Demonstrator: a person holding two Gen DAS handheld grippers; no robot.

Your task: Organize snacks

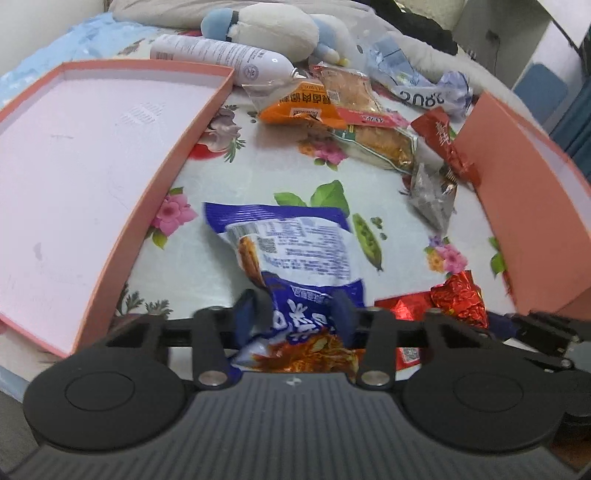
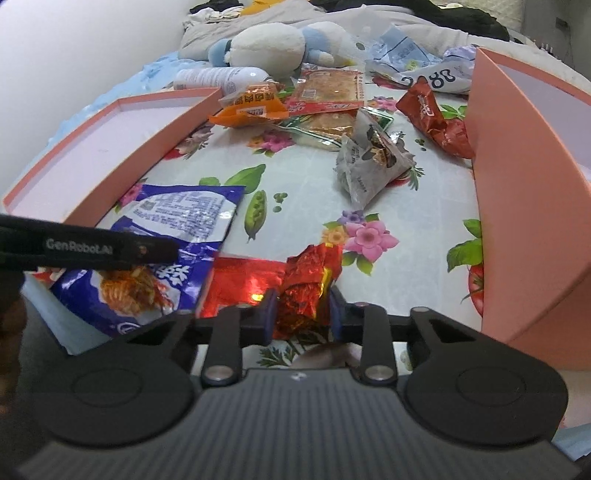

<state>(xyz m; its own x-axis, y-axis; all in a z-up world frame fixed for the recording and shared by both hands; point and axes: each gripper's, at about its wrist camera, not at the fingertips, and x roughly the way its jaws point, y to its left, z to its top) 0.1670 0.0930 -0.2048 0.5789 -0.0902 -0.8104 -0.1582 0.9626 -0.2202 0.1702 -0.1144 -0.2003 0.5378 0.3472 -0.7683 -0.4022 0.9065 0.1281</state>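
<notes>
My left gripper (image 1: 295, 314) is shut on the near end of a blue and white snack bag (image 1: 291, 251), which lies on the floral sheet; the bag also shows in the right wrist view (image 2: 177, 229). My right gripper (image 2: 301, 312) is shut on a crumpled red foil snack packet (image 2: 306, 284), also seen in the left wrist view (image 1: 458, 299). A shallow pink box (image 1: 74, 166) lies open to the left. A taller pink box (image 2: 532, 192) stands at the right.
Farther back lie an orange snack bag (image 1: 299, 107), clear-wrapped pastries (image 1: 373, 136), a dark red packet (image 2: 428, 114), a silver-grey packet (image 2: 369, 166), a white bottle (image 1: 221, 55), a plush toy (image 1: 273, 29) and crumpled wrappers (image 2: 424, 70). The bed edge is near.
</notes>
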